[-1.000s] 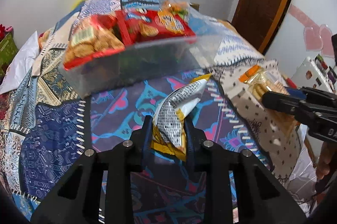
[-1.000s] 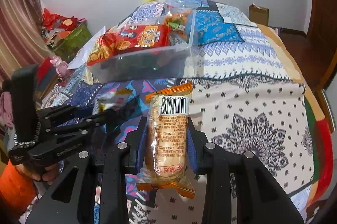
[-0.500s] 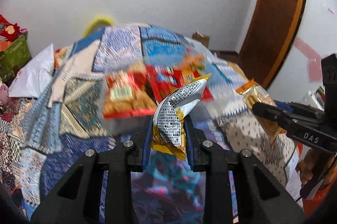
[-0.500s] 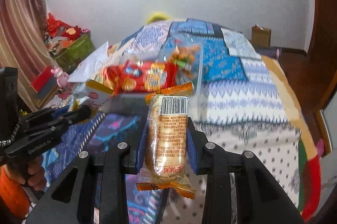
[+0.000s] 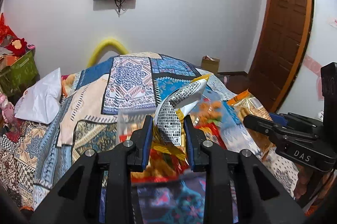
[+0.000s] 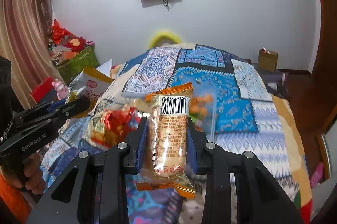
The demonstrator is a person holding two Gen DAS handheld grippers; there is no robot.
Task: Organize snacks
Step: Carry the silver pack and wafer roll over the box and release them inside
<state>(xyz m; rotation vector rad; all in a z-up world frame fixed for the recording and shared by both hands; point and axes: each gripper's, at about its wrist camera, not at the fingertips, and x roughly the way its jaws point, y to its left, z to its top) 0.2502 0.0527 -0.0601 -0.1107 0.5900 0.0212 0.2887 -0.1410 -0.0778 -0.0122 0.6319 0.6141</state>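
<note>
Two grippers, each clamped on a snack above the patterned bedspread (image 5: pixel 130 84). Left gripper (image 5: pixel 168 135) pinches a silver-and-yellow packet (image 5: pixel 170 118) (top bent rightward). Right gripper (image 6: pixel 166 139) squeezes an orange-ended biscuit pack (image 6: pixel 168 135), long axis running away from the camera, barcode end farthest.

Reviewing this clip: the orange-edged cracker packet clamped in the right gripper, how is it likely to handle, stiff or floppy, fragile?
The cracker packet likely stays fairly stiff: it stands straight between the right gripper pads without sagging. Its glossy film could be slippery. The round crackers showing through the wrapper probably crack under a hard squeeze.
</note>
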